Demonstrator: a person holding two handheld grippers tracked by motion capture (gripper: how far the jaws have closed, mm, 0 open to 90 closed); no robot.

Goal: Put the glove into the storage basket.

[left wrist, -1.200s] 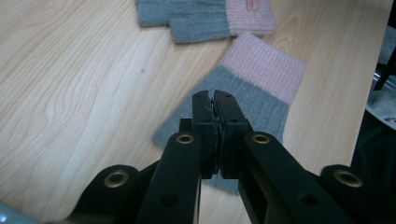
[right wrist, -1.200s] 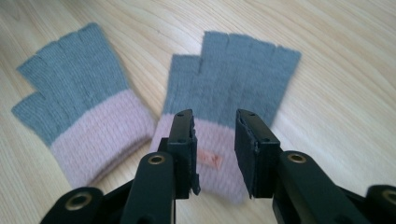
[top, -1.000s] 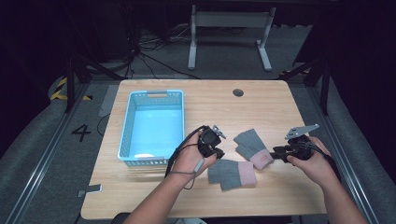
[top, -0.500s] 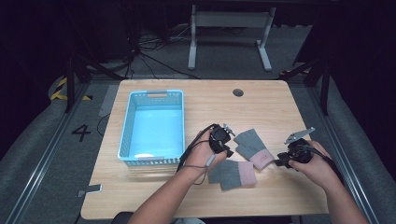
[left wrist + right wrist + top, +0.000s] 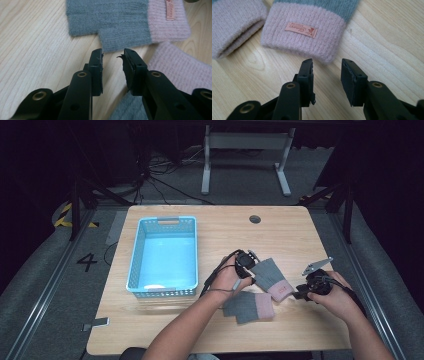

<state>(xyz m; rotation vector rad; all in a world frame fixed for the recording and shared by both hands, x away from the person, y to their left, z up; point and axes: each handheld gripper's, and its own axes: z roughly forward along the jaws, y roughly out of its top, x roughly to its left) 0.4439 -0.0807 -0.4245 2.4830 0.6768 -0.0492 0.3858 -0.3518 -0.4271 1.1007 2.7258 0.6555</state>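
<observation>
**Tongs close in on a pair of mittens**

Both tongs, left [image 5: 112,60] and right [image 5: 327,68], hover with jaws apart at the farther mitten [image 5: 270,277], beside its partner [image 5: 247,306] on the surface [image 5: 225,227]. Likely next: pinch both ends, then lift toward the blue basket [image 5: 135,265].

The room was dark. A light wooden worktop [image 5: 280,227] stood on a grey floor [image 5: 240,195]. Black cables [image 5: 165,182] lay on the floor behind it, near a white metal stand [image 5: 245,150]. Yellow and black tape [image 5: 67,215] and a number four [image 5: 87,262] marked the floor.
</observation>
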